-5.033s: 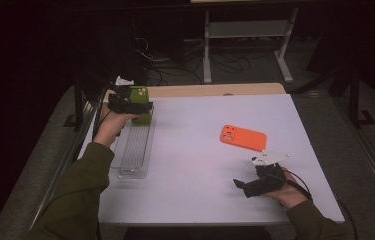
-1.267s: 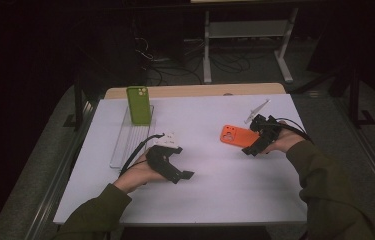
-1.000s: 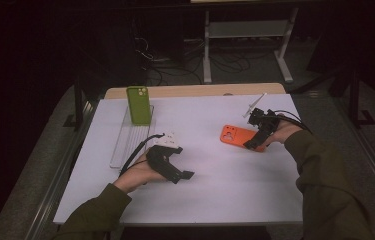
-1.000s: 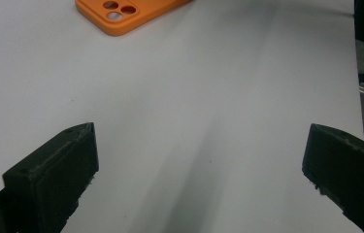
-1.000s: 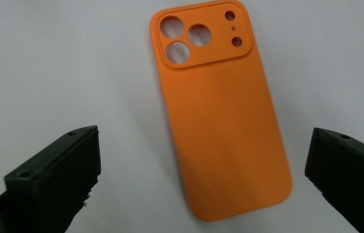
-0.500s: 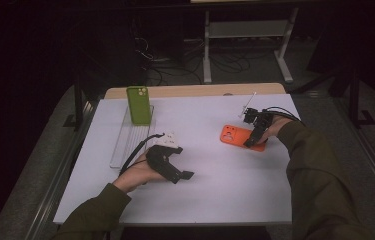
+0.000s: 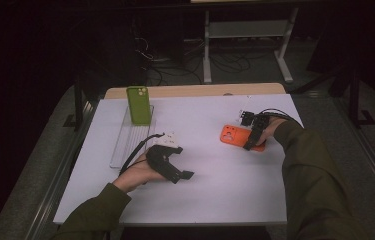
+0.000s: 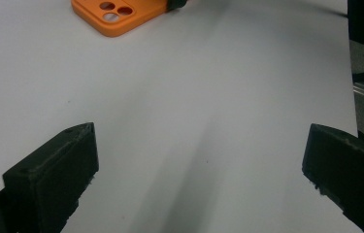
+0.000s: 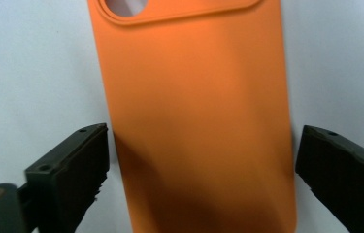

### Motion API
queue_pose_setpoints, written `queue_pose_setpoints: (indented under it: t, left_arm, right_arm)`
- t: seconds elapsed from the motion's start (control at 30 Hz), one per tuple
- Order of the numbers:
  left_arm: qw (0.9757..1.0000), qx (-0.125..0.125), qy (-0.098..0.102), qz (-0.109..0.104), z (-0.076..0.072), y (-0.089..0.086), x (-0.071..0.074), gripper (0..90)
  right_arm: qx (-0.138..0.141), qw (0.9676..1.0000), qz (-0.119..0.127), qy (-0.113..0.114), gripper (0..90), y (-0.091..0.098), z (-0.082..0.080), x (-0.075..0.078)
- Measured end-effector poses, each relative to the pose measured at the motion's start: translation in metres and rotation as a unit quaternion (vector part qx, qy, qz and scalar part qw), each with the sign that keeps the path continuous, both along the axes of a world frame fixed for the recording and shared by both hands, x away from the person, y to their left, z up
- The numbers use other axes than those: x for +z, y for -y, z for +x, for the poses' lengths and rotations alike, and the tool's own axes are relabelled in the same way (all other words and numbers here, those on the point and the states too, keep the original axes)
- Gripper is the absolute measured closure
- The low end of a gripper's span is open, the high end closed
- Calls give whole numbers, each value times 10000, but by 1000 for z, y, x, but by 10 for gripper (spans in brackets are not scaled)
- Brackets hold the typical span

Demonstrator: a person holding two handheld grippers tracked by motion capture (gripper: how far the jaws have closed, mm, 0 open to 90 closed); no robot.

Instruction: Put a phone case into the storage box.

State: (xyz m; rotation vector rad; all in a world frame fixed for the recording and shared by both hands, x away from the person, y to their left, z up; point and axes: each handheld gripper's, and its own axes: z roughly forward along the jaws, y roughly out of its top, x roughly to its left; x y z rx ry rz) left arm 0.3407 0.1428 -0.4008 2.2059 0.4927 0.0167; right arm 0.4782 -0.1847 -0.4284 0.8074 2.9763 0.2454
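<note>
No text, label, brand, number or sign can be read in any of the views.
</note>
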Motion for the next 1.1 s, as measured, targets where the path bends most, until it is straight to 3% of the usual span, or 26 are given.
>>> queue_pose_setpoints:
  t: [0.33, 0.8, 0.97, 1.1]
  left_arm:
    - [10000, 1, 0, 7, 1, -1, 0, 0]
    - [9999, -50, 100, 1, 0, -2, 5, 0]
    - [9996, -148, 222, 62, 0, -2, 11, 0]
    - [9991, -242, 315, 137, 3, -3, 16, 0]
  right_arm:
    - [201, 9997, -66, -135, 110, -2, 3, -1]
    - [343, 9993, -80, -137, 150, -2, 2, 0]
    - [394, 9992, 42, -90, 152, -3, -4, 9]
    - [590, 9982, 141, 5, 152, -8, -14, 21]
